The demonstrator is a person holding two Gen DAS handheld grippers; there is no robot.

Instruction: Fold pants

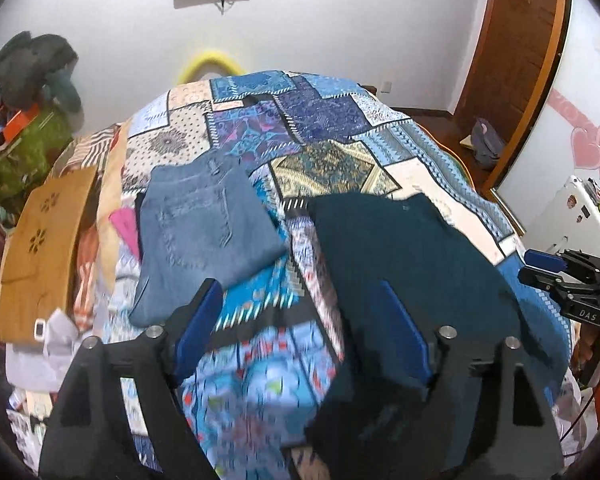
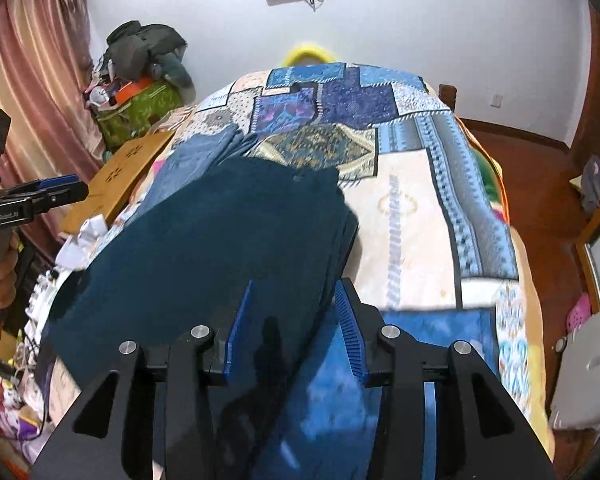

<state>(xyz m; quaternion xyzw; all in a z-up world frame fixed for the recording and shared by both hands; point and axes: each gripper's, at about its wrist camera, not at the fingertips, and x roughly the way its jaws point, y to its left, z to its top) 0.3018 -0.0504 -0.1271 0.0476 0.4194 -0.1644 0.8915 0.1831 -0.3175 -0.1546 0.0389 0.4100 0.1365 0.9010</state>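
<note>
Dark teal pants (image 1: 412, 248) lie folded on the patchwork bedspread (image 1: 320, 120), right of a folded pair of blue jeans (image 1: 204, 232). My left gripper (image 1: 298, 286) hovers above the bed with its jaws wide open; only bedspread shows between them, and its right finger (image 1: 404, 332) overlaps the teal pants. In the right wrist view the teal pants (image 2: 220, 232) fill the middle of the bed. My right gripper (image 2: 295, 286) stands open over their near right edge, pads off the cloth. The jeans (image 2: 196, 156) peek out behind. Each gripper shows at the other view's edge.
A wooden board (image 1: 40, 248) leans at the bed's left side beside white cloth (image 2: 88, 236). A green bag (image 1: 24, 148) piled with dark clothes stands by the pink curtain (image 2: 32, 100). Wooden floor (image 2: 540, 184) and a brown door (image 1: 516, 60) lie to the right.
</note>
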